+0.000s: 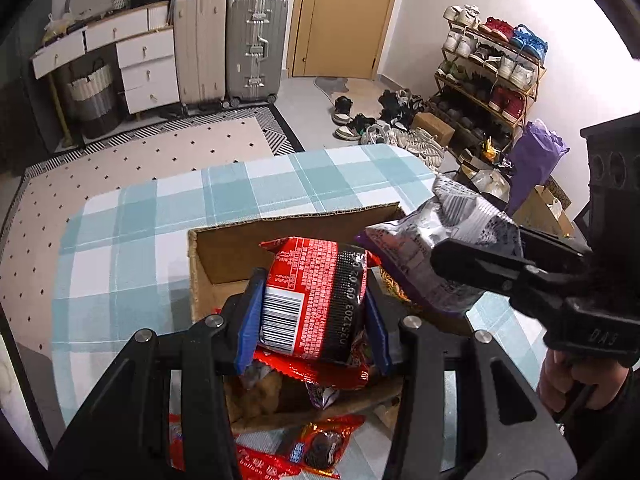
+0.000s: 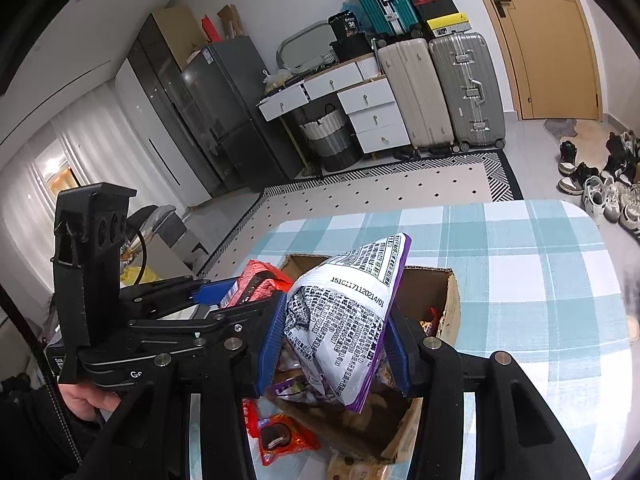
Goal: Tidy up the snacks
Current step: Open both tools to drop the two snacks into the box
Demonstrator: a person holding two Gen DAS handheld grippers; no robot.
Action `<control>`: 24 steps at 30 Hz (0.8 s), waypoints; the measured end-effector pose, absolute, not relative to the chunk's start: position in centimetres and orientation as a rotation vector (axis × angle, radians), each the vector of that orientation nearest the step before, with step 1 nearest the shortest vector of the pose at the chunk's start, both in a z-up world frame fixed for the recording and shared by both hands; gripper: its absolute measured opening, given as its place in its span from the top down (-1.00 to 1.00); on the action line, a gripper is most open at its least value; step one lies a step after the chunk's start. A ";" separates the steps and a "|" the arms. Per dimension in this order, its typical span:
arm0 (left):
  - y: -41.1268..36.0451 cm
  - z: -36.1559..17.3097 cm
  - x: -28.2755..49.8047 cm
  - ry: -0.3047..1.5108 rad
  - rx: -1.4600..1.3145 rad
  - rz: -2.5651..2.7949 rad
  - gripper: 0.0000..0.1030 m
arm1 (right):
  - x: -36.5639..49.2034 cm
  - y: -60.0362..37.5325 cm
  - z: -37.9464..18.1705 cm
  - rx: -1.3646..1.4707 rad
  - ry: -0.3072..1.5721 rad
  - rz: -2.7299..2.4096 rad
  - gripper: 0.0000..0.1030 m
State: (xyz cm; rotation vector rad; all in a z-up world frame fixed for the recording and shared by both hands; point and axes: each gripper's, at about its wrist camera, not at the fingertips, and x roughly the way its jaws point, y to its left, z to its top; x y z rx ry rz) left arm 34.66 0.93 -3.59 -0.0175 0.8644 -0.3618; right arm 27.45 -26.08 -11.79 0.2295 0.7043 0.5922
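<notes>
Tilting downward over a checked tablecloth [image 1: 132,240], the left gripper [image 1: 314,304] is seen clamped on a red snack packet [image 1: 316,300], whose barcode side is turned toward the camera; the blue pads [image 1: 250,320] are pressed against both of its sides. Just to the right of it, the right gripper [image 2: 334,344] is angled down less steeply and is closed on a white and purple snack bag [image 2: 344,320], which is pinched between its two blue pads and stands up past the fingertips. Part of a hand [image 1: 580,376] is seen behind the right gripper in the left wrist view. Directly below and ahead of both grippers an open cardboard box [image 1: 288,236] is set on the cloth; several more wrapped snacks are lying inside it, though how many cannot be told. Nearer than the box, beneath the grippers, one red packet with a chocolate biscuit picture [image 2: 280,436] is lying on the cloth. Two packets are held in all, one per gripper.
</notes>
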 end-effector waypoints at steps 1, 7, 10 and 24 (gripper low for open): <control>0.9 -3.9 35.0 0.869 -0.017 -0.366 0.18 | 27.7 -26.0 -12.0 0.229 0.708 0.593 0.11; 0.6 -5.8 37.2 0.894 0.005 -0.356 0.13 | 29.1 -25.3 -13.3 0.214 0.720 0.592 -0.01; 1.3 -6.2 37.5 0.893 -0.011 -0.338 -0.37 | 29.0 -25.5 -13.3 0.200 0.690 0.571 -0.26; 2.4 -4.2 33.2 0.834 0.027 -0.295 -0.39 | 26.6 -26.3 -11.4 0.244 0.648 0.573 -0.29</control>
